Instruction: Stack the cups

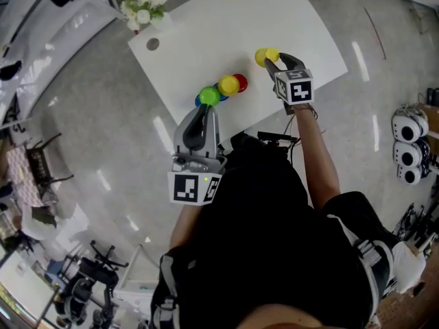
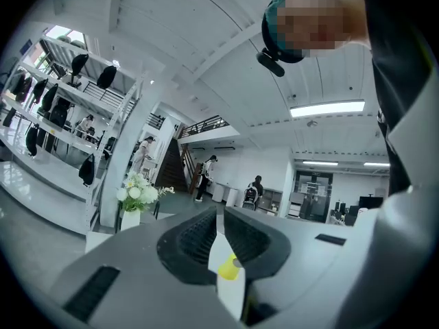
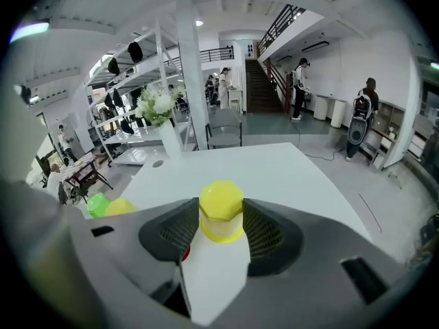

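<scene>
- Right gripper view: the right claw (image 3: 221,216) pinched the upside-down yellow cup (image 3: 221,201) by its sides, over the table (image 3: 288,177).
- Head view: the other cups (image 1: 226,88) clustered at the held cup's 8 o'clock. The left claw (image 1: 207,108), pressed nearly together and empty, sat beside them.
- Risk: a tilted cup could jam on landing and topple that cluster.

A big open hall, more lab or showroom than home: a polished pale floor (image 1: 103,149), a staircase (image 3: 257,88) up to a railed gallery (image 3: 218,52), tall racks (image 3: 130,88) hung with dark gear (bags, perhaps), people (image 3: 300,84) at counters, and a white tabletop (image 1: 206,40) with flowers (image 1: 140,5).
</scene>
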`<state>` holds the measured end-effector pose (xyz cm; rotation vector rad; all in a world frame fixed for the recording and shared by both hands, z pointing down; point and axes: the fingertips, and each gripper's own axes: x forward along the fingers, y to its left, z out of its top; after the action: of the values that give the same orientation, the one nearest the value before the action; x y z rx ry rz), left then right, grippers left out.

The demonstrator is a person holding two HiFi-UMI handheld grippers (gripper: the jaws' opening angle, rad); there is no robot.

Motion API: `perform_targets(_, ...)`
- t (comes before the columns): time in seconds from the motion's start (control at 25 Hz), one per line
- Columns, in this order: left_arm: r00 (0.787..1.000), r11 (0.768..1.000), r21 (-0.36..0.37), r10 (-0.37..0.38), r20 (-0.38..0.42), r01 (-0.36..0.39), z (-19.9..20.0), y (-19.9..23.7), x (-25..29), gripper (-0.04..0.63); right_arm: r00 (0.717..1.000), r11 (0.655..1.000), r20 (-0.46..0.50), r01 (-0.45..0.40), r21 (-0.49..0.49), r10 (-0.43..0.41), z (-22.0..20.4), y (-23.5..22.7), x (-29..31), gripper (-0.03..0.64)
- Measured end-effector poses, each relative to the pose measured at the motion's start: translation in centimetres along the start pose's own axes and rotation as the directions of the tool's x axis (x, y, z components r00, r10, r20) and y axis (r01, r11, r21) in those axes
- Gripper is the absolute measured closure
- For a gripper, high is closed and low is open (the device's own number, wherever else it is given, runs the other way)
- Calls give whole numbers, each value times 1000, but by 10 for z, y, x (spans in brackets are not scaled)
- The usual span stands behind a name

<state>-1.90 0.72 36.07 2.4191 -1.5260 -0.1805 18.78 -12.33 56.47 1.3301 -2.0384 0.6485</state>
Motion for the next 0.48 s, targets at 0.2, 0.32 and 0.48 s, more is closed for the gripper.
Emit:
perform_targets(0.2,999,999,-3,46,21,-45,4,8,-18,545,997,996,43,-66,-60,69,25,37,-23,400)
perform_targets(0.32,997,998,-3,69,38,-69,8,15,-25,545,991,988,69,-111,-107,118,40,61,-35,400)
perform_targets(0.48,995,996,-2,86,52,-86,8,20,-32,545,977,971,93,-174,-162,191,56,94,-52,400)
